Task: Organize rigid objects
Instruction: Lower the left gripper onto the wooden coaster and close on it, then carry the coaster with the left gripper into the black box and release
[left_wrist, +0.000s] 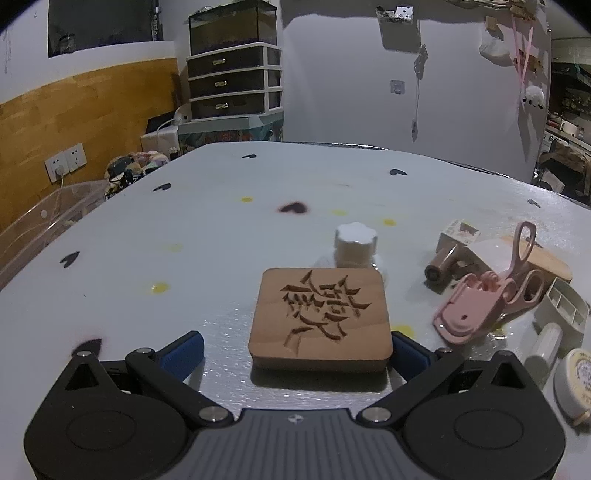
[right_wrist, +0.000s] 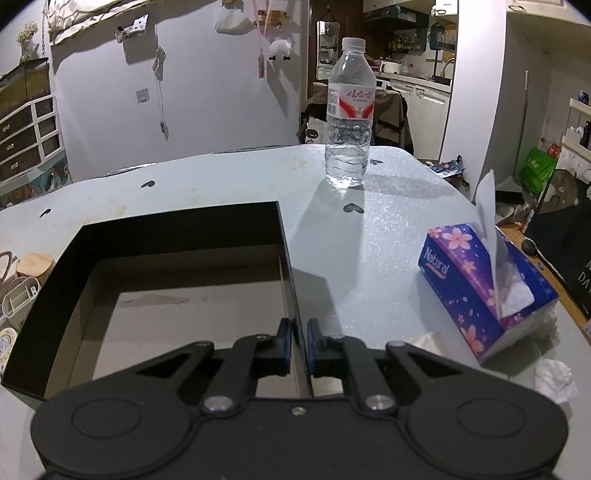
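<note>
A square wooden block (left_wrist: 319, 314) with a carved character lies flat on the white table. My left gripper (left_wrist: 295, 350) is open around its near end; the left pad stands apart from the block and the right pad is close against its side. An empty black box (right_wrist: 177, 229) with a grey floor sits on the table in the right wrist view. My right gripper (right_wrist: 299, 339) is shut on the box's thin right wall, one blue pad on each side. Behind the block stands a small white bottle (left_wrist: 355, 243) with a flower-shaped cap.
Right of the block lie a pink clip (left_wrist: 469, 314), pink scissors (left_wrist: 524, 280), a brown tube (left_wrist: 439, 266), a white organizer (left_wrist: 561, 306) and a round tin (left_wrist: 576, 376). Near the box stand a water bottle (right_wrist: 349, 118) and a tissue box (right_wrist: 480, 288); a crumpled tissue (right_wrist: 554, 380) lies nearby.
</note>
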